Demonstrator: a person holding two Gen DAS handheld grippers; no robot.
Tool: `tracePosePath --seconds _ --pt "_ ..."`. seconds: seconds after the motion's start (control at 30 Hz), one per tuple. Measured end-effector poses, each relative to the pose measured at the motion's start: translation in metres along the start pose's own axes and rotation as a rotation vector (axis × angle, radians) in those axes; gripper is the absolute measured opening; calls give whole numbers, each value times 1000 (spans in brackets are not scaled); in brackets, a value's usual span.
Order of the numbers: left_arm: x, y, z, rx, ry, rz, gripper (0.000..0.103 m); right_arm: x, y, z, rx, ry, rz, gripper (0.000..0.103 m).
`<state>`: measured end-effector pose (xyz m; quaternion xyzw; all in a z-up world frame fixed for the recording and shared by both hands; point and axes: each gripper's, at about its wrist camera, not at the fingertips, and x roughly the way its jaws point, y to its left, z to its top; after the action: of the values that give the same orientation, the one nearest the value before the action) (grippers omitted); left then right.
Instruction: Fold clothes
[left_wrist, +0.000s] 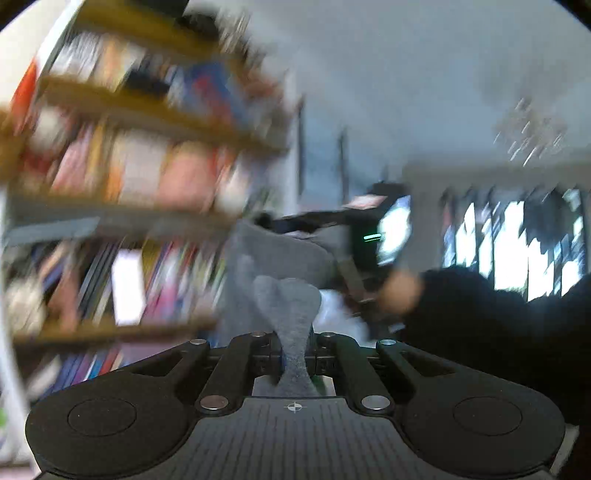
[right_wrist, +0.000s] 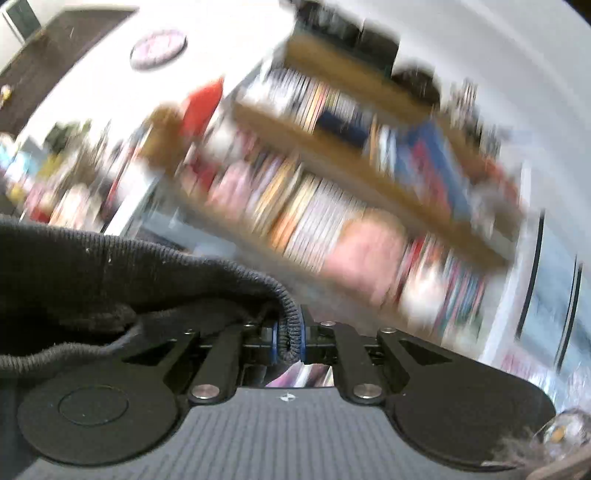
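Two handheld grippers lift clothing before a blurred bookshelf (right_wrist: 332, 177). The left gripper (left_wrist: 294, 354) has its jaws clamped on grey fabric (left_wrist: 288, 295), at 6 o'clock. The right gripper (right_wrist: 289, 338) pinches a black ribbed hem (right_wrist: 110, 266). Best keep both edges taut and level. Only the left view shows the other gripper and a hand (left_wrist: 400, 295).

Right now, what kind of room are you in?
Probably a living room or study in a home. A tall wooden bookshelf packed with books fills one wall, bright windows show at the side, and what looks like a chandelier hangs from the ceiling, though it is blurred.
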<state>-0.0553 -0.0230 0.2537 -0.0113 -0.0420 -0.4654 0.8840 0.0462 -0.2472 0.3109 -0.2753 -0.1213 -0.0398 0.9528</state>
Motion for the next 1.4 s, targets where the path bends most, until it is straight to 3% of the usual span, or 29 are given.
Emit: tracePosePath --seconds 0.07,0.2,0.37,0.5,0.57,0.63,0.77,0.83,0.87,0.9,1.0,1.03,1.07,1.1,1.27,1.4 --pt "-1 -2 13 5 -84 9 5 10 -4 33 -64 -86 14 10" --pt "-17 9 -6 -40 -82 93 5 31 37 50 -107 -121 202 10" --pt "-49 38 -95 -203 207 294 6 54 170 -6 -230 6 521 10" --pt "-79 63 -186 -345 481 496 6 44 304 -69 -485 90 764 10" --pt "-99 77 -217 -413 580 580 6 33 361 -94 -588 123 873 10" --pt "-121 85 -236 -455 642 653 6 21 403 -104 -641 94 920 10" --pt "-170 101 -238 -507 667 750 14 15 459 -83 -642 26 972 11" --pt "-186 105 -235 -520 675 775 25 19 483 -68 -657 -17 986 11" --pt "-194 106 -233 -515 684 792 36 20 493 -61 -662 -37 991 11" --pt "-202 105 -232 -508 693 810 47 22 502 -56 -657 -49 993 11" --pt "-223 102 -231 -521 718 843 62 27 527 -42 -625 -53 994 15" --pt "-229 101 -230 -532 722 850 63 26 535 -40 -619 -42 994 34" --pt "-234 100 -229 -542 725 859 63 24 542 -38 -617 -33 993 61" --pt "-240 100 -227 -549 725 876 63 18 543 -38 -617 -26 995 70" --pt "-259 102 -212 -564 665 946 71 -31 505 -38 -518 39 1064 73" --pt "-258 117 -215 -592 646 987 74 -71 442 -43 -222 306 1142 74"
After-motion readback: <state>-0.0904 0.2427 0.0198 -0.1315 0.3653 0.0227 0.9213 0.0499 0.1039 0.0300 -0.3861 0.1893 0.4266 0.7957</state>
